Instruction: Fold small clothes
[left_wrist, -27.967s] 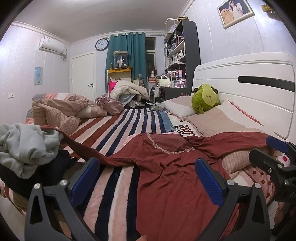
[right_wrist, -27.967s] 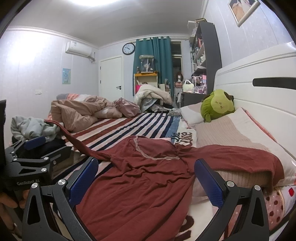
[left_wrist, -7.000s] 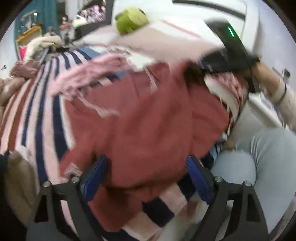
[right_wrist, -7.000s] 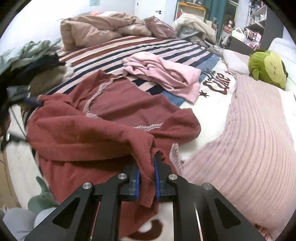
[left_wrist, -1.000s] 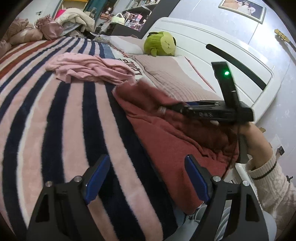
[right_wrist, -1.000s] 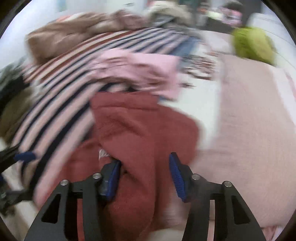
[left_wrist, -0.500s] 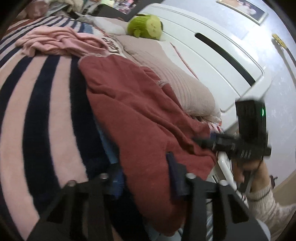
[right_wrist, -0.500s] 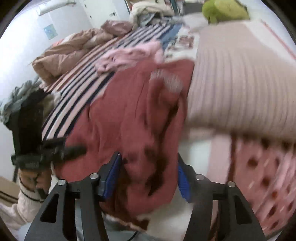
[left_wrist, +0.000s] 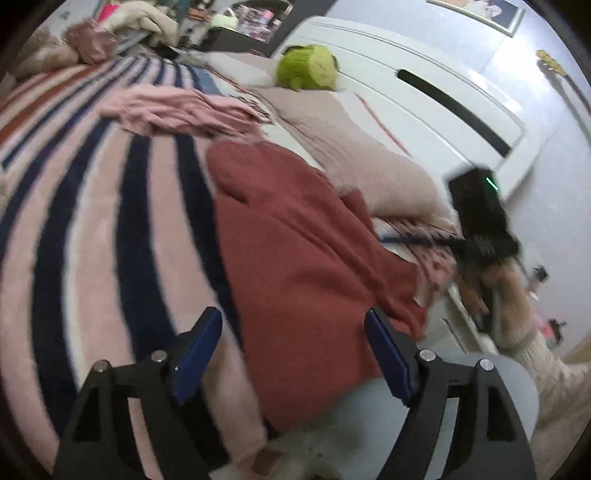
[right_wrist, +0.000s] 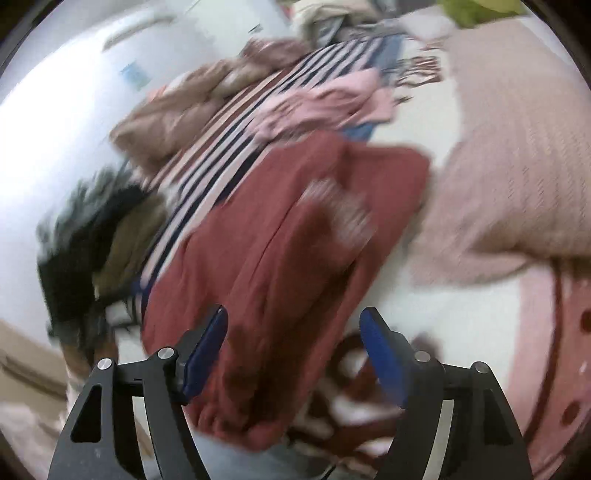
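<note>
— What's on the bed (left_wrist: 92, 206)?
— A striped blanket, with the red garment (left_wrist: 303, 243) lying folded along its near edge beside a beige pillow (left_wrist: 351, 147); a pink garment (left_wrist: 173, 110) lies farther back.
— The left gripper (left_wrist: 291, 354)?
— Its blue fingers (left_wrist: 195, 354) stand wide apart over the red cloth's near end, clamping nothing.
— And the right gripper (right_wrist: 293, 350)?
— Spread wide too, hovering above the same garment; that view is blurred, so contact is unclear.

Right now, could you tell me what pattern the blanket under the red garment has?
Pink, white and navy stripes on the blanket, clearest in the left wrist view.
</note>
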